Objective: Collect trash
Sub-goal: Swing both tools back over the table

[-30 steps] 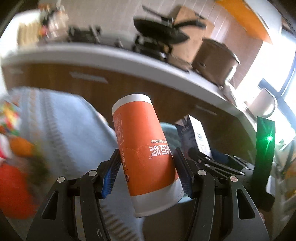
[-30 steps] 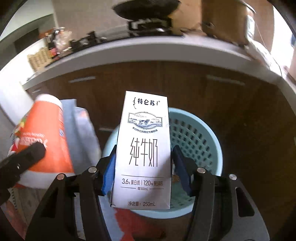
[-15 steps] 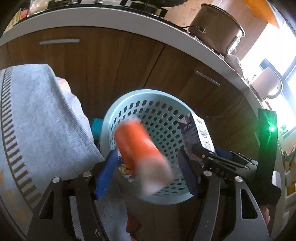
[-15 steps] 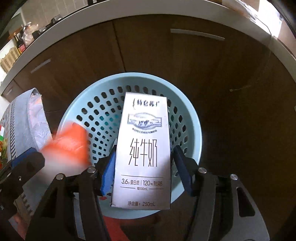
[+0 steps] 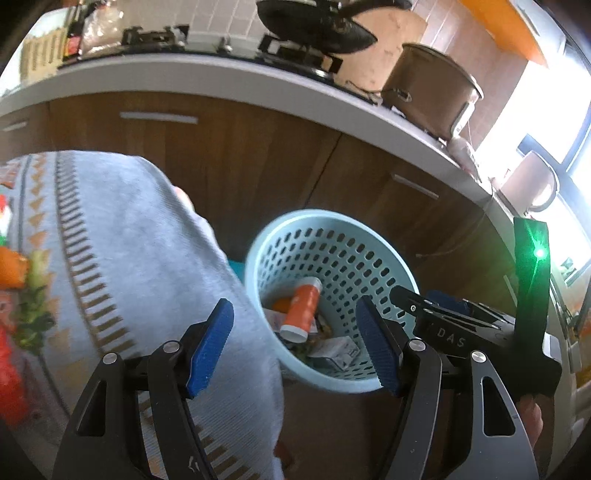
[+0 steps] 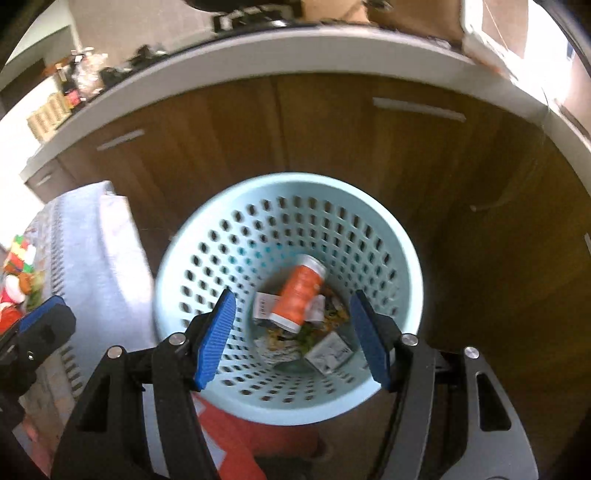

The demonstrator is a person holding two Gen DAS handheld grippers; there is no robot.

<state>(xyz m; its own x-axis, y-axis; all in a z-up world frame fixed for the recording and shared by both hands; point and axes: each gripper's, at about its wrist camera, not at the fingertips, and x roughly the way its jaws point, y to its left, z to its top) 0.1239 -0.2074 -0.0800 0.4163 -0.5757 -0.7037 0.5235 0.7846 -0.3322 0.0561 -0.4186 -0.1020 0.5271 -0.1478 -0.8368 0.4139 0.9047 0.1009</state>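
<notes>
Both grippers hang over the bin (image 6: 402, 258) with jaws spread wide and nothing between the pads. The left gripper (image 5: 295, 343) sits partly over a blue-grey cloth (image 5: 122, 240), the right gripper (image 6: 293, 336) squarely above the bin's mouth. The orange cup (image 6: 301, 293) lies tilted inside on other scraps, and the milk carton (image 6: 328, 352) rests at the bottom just beside it. The left view alone shows a pot (image 5: 432, 88) and a pan (image 5: 314, 22) on the counter (image 5: 207, 83). The right view alone looks straight down into the bin.
</notes>
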